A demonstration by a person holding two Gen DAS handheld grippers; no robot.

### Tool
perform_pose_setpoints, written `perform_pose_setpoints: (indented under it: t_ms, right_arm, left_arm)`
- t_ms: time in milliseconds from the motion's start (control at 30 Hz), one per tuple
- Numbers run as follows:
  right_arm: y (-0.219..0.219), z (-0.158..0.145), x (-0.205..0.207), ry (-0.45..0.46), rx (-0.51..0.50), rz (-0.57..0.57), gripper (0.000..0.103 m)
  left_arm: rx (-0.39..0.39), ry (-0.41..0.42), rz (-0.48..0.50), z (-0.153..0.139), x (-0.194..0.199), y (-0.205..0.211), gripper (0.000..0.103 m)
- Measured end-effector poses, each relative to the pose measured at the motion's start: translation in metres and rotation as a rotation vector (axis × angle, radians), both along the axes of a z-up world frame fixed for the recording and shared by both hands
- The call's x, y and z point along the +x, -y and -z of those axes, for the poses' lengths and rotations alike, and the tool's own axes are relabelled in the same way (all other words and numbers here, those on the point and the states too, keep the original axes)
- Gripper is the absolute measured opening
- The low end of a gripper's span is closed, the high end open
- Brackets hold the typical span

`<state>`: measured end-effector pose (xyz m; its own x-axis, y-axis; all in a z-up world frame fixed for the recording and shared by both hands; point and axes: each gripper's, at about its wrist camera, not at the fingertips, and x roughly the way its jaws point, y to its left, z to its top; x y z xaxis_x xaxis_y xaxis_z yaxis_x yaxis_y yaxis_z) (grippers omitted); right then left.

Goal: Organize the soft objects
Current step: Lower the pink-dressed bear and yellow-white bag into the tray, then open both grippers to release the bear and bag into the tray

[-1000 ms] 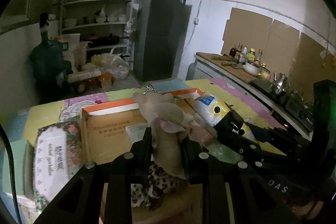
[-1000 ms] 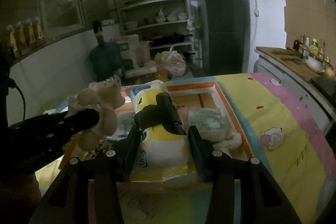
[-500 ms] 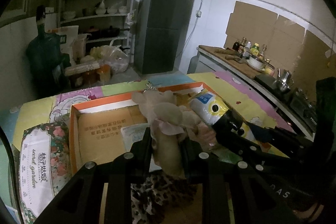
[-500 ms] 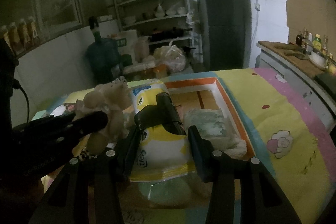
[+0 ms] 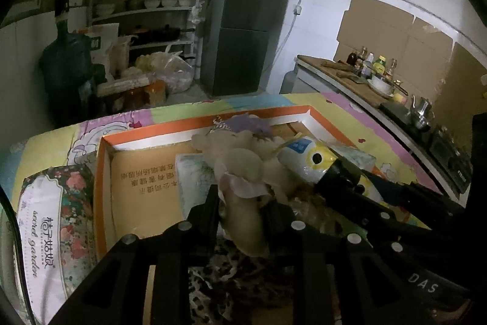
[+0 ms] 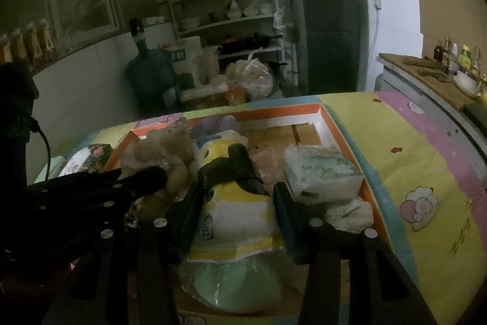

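A beige plush toy point(image 5: 240, 169) with a pink bow hangs between the fingers of my left gripper point(image 5: 243, 203), over the orange-rimmed cardboard box point(image 5: 194, 127). The left jaws are opening, and the pads still touch the toy. My right gripper point(image 6: 237, 197) is shut on a yellow-and-white soft pack point(image 6: 240, 212), held low over the box's near edge. From the right wrist the plush toy point(image 6: 164, 145) and a left finger point(image 6: 146, 178) show just left of the pack. From the left wrist the pack point(image 5: 301, 160) lies right of the toy.
Inside the box lie a tissue pack point(image 6: 322, 172), a white bundle point(image 6: 350, 209) and something purple point(image 5: 249, 124) at the far wall. A leopard-print cloth point(image 5: 243, 279) sits under my left gripper. A floral tin point(image 5: 51, 218) stands left of the box. A kitchen counter point(image 5: 350, 78) runs along the right.
Both grippers have moved forward and down toward the box with their loads. The box and its contents now sit closer and larger in both views.
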<state>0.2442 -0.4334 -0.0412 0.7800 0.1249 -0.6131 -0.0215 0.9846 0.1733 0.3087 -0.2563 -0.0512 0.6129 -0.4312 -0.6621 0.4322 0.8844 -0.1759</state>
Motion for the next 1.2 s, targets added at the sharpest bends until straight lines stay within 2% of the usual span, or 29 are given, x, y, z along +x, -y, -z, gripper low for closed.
perform_pose_setpoints:
  t_ms: [300, 467, 667, 1000, 1200]
  right_arm:
    - [0.003, 0.001, 0.0, 0.007, 0.016, -0.002, 0.059]
    - [0.004, -0.001, -0.005, 0.019, 0.019, -0.001, 0.06]
    - [0.005, -0.006, -0.012, 0.037, 0.024, 0.008, 0.061]
    - [0.01, -0.017, -0.027, 0.075, 0.034, 0.032, 0.072]
    - [0.011, -0.024, -0.039, 0.099, 0.035, 0.063, 0.073]
  left_arm:
    - [-0.007, -0.004, -0.022, -0.002, 0.0, -0.004, 0.043]
    - [0.001, 0.006, -0.025, -0.004, -0.003, -0.003, 0.058]
    - [0.014, 0.035, -0.039, -0.011, -0.009, -0.005, 0.07]
    - [0.026, 0.094, -0.077, -0.026, -0.024, -0.015, 0.071]
    - [0.012, 0.1, -0.102, -0.033, -0.032, -0.025, 0.071]
